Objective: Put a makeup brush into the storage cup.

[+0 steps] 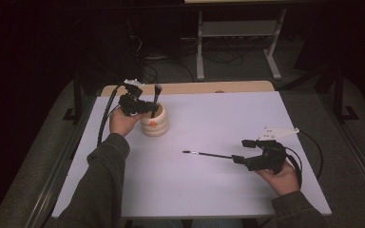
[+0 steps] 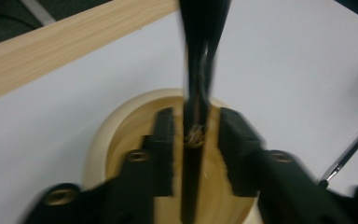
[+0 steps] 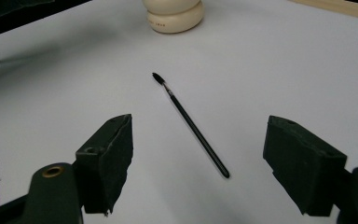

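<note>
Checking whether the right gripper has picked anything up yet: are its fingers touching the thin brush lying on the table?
Apart. The right gripper view shows the thin brush lying between the wide-open fingers, white table visible on both sides.

I see a cream ribbed holder (image 1: 154, 124) with a small orange mark, a black-handled brush (image 1: 157, 97) standing in it, a thin black brush (image 1: 208, 154) lying on the white table (image 1: 209, 190) (pale wood strip at its far edge), and a grey-green sleeve (image 1: 100, 185).
</note>
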Tool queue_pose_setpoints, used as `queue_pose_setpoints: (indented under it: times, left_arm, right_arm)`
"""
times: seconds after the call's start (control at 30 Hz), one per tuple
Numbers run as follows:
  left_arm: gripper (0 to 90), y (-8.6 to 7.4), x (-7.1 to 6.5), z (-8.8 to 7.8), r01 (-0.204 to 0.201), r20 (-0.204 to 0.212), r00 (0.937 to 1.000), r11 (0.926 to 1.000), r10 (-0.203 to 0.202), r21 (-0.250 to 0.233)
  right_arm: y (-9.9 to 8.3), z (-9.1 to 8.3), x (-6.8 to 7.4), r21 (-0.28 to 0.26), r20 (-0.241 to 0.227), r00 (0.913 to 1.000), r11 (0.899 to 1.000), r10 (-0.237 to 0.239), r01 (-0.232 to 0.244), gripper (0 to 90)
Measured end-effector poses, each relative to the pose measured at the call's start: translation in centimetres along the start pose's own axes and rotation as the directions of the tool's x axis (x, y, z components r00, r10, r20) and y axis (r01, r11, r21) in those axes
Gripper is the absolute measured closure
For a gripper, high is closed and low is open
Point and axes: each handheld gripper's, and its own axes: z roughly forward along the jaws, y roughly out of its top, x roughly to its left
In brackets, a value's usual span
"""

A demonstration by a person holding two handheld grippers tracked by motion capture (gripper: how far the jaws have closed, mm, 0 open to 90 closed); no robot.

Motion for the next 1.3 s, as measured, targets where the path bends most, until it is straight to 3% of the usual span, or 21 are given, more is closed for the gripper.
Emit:
queue_pose_setpoints:
  times: [0.13, 0.17, 0.27, 0.5, 0.63, 0.8, 1.3]
  left_arm:
    - [56.8, -0.1, -0.6, -1.0, -0.018, -0.028, 0.9995, 0.9997, 0.018, -0.015]
    - [55.3, -0.3, -0.7, -1.5, -0.020, -0.048, 0.9986, 0.9998, 0.021, 0.008]
    - [52.6, -0.5, -0.8, -1.9, -0.015, -0.048, 0.9987, 0.9999, 0.015, 0.002]
    - [49.5, -1.7, -1.3, -3.6, -0.031, -0.040, 0.9987, 0.9992, 0.030, -0.024]
    - [48.7, -2.6, -1.2, -4.2, -0.019, -0.034, 0.9993, 0.9996, 0.018, -0.022]
    - [45.8, -3.9, -1.1, -5.0, 0.006, 0.005, 1.0000, 0.9986, -0.006, -0.052]
    - [38.6, -5.9, -2.6, -5.8, -0.011, 0.021, 0.9997, 0.9980, 0.013, -0.063]
  right_arm:
    - [-0.1, 0.1, -0.2, 0.009, 0.007, 1.0000, 1.000, 0.005, -0.005, 23.0]
    - [-0.1, 0.2, -0.1, 0.011, 0.007, 1.0000, 1.000, 0.007, -0.007, 23.0]
    - [0.0, 0.4, 0.0, 0.024, 0.013, 0.9999, 1.000, 0.001, -0.001, 23.0]
    - [0.0, 0.8, 0.1, 0.045, 0.031, 0.9993, 0.999, -0.020, 0.018, 23.0]
    - [0.1, 1.0, 0.2, 0.050, 0.038, 0.9990, 0.998, -0.026, 0.024, 23.0]
    - [0.2, 0.9, 0.2, 0.054, 0.050, 0.9985, 0.998, -0.023, 0.020, 22.8]
    - [0.4, 0.1, -0.2, 0.082, 0.082, 0.9959, 0.996, -0.038, 0.031, 22.5]
